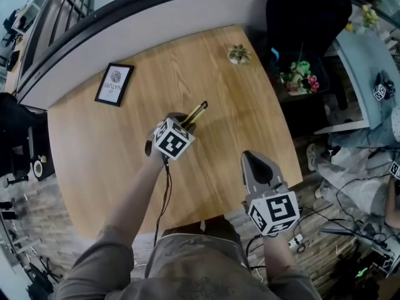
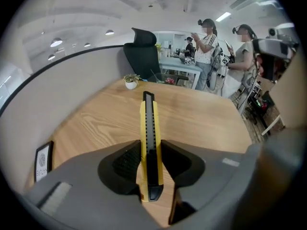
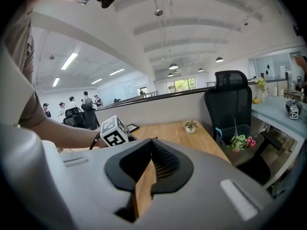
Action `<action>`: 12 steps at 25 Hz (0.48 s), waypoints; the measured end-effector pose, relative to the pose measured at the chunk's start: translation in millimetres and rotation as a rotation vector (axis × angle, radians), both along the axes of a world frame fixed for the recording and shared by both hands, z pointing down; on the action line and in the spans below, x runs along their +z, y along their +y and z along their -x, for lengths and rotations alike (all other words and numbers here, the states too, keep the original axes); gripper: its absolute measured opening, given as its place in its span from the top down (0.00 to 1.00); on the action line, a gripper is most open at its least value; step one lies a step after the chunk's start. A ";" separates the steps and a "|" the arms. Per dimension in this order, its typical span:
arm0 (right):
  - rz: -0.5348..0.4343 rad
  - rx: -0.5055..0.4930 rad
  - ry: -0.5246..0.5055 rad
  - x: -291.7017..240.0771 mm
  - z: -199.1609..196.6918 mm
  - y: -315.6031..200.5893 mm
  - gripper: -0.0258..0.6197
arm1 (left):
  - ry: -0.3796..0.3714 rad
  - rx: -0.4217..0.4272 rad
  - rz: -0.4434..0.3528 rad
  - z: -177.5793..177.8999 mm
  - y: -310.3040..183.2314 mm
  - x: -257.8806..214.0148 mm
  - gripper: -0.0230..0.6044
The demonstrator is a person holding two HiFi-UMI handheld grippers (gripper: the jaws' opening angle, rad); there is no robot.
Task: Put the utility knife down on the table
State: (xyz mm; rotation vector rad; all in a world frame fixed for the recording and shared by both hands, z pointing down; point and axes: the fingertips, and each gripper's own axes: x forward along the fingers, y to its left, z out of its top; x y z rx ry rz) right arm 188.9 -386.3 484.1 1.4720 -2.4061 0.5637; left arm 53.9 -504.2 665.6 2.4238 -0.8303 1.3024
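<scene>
Utility knife (image 1: pixel 197 112): being clamped by the left gripper (image 2: pixel 149 145), projecting toward one o'clock.
Right gripper (image 3: pixel 152 143): being pressed closed, empty.

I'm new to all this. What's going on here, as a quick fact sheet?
Table: wooden
Left gripper: shut on a yellow and black knife, over the table
Right gripper: shut, empty, by the table's near edge
Knife direction: far end points roughly toward the plant
Also on table: frame, small potted plant
</scene>
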 end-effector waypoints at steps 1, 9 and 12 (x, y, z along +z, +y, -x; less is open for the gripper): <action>0.009 -0.003 0.001 4.5 2.1 -2.0 0.94 | -0.008 0.002 0.008 1.1 -2.5 8.7 0.76; 0.072 -0.007 -0.012 33.1 13.3 -1.0 0.94 | -0.091 0.043 0.091 8.1 3.2 60.2 0.76; 0.091 -0.010 -0.011 40.1 13.8 2.1 0.94 | -0.118 0.064 0.098 6.8 4.5 68.4 0.76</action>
